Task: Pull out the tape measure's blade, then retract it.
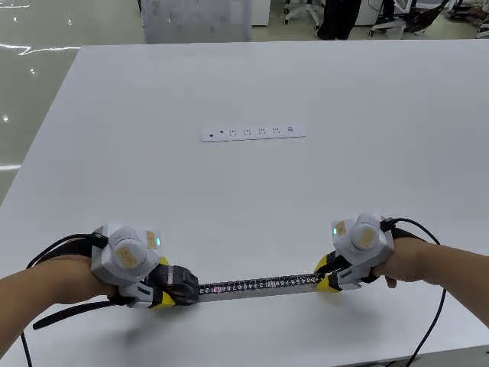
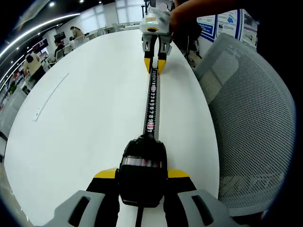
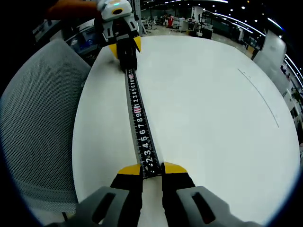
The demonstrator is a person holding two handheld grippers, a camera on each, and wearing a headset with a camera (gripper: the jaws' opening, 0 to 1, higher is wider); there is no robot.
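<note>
The black tape measure case [image 1: 177, 287] [image 2: 143, 170] sits near the table's front edge, and my left gripper [image 1: 157, 294] [image 2: 142, 174] is shut on it. Its blade [image 1: 260, 285] [image 2: 151, 101] [image 3: 139, 127] is drawn out rightward along the table, black numbers facing up. My right gripper [image 1: 327, 275] [image 3: 152, 169] is shut on the blade's end. In the left gripper view the right gripper [image 2: 155, 64] shows at the far end of the blade; in the right gripper view the left gripper [image 3: 124, 47] holds the case [image 3: 126, 60] at the far end.
A white power strip [image 1: 252, 132] lies flat at the middle of the white table [image 1: 306, 92]. A grey mesh chair [image 2: 251, 118] [image 3: 33, 118] stands just off the table's front edge. Cables trail from both grippers. People and office chairs are far behind the table.
</note>
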